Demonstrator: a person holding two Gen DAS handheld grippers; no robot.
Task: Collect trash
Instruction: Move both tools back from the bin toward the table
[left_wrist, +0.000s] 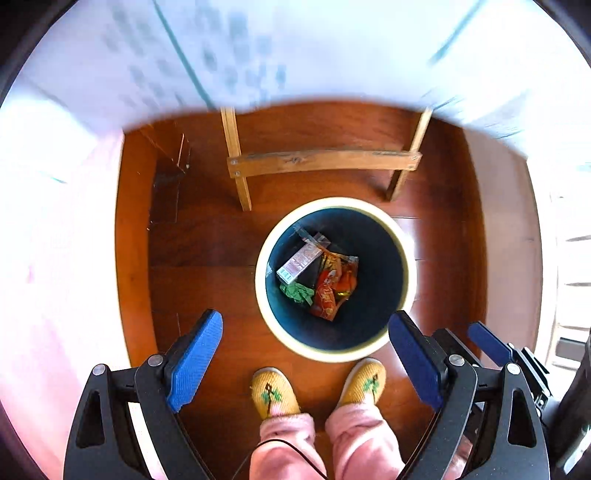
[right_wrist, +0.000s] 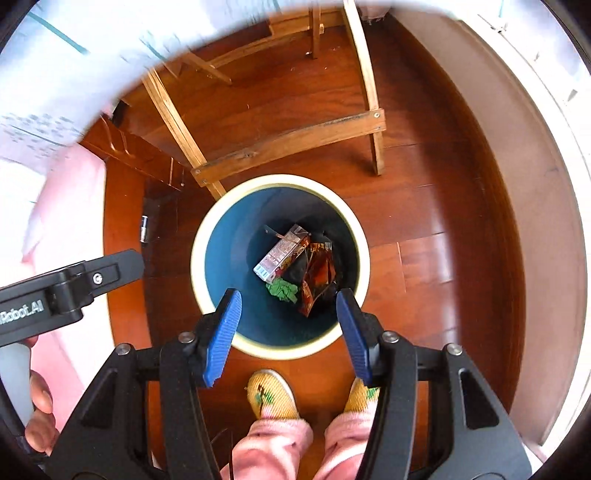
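While both tongs — left (left_wrist: 306, 354) and right (right_wrist: 290, 332) — hang open and empty over the bin (left_wrist: 404, 258), wrappers (left_wrist: 328, 291) lie inside — next, probably, hunting more trash.

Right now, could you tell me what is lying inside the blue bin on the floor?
Inside the bin lie a small carton, a crumpled green wrapper and an orange-red snack bag. Anything beneath them is covered and cannot be seen.

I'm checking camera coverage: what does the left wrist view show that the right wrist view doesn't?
Left wrist only: nothing much beyond its own left gripper, jaws open and empty.
Right wrist only: a small metal cylinder on the floor and a hand on a gripper handle.
Both: the bin holding a box, wrappers and green scrap, and yellow slippers.
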